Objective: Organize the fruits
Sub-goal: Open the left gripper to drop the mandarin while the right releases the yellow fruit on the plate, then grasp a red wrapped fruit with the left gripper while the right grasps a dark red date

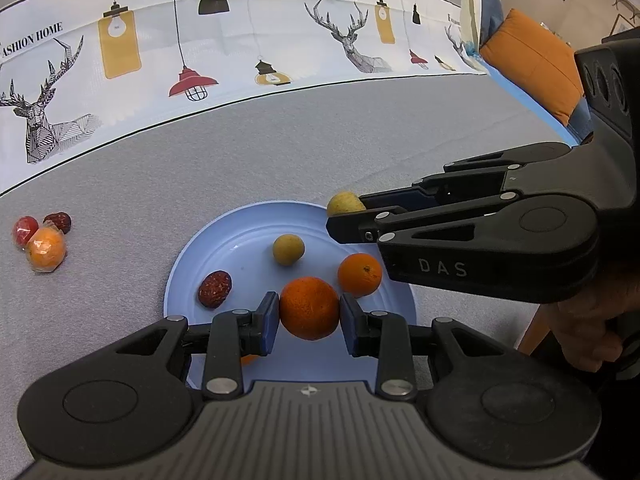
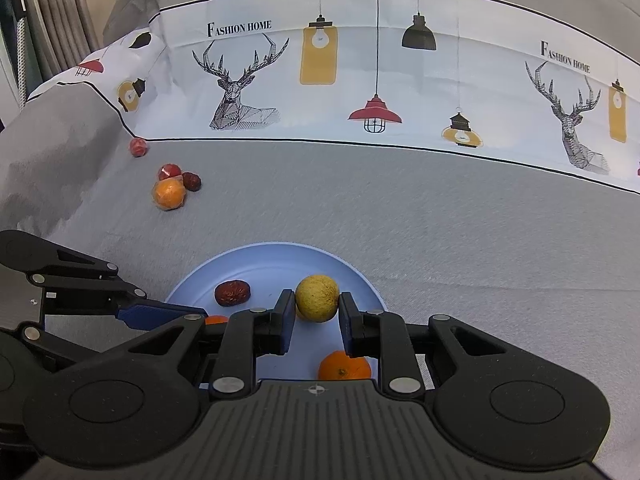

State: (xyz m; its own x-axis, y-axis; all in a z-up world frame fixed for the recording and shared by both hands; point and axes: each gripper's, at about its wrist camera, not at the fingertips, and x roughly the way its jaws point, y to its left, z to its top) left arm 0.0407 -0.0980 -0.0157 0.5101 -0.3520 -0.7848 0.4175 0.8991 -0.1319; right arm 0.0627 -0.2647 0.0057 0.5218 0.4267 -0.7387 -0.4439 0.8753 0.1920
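In our right gripper point(image 2: 317, 309) we held a yellow-green fruit point(image 2: 317, 298) between the blue pads, above the blue plate point(image 2: 280, 258). A dark red date point(image 2: 232, 292) and an orange point(image 2: 345, 366) lay on the plate. The left gripper point(image 2: 160, 316) reached in beside it. Three wrapped fruits point(image 2: 174, 186) sat clustered on the grey cloth point(image 2: 460, 240), well apart.

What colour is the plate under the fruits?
Light blue. The plate shows best in the left wrist view.

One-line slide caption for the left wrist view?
Left gripper clamps an orange above the blue plate while right gripper brings a yellow fruit.
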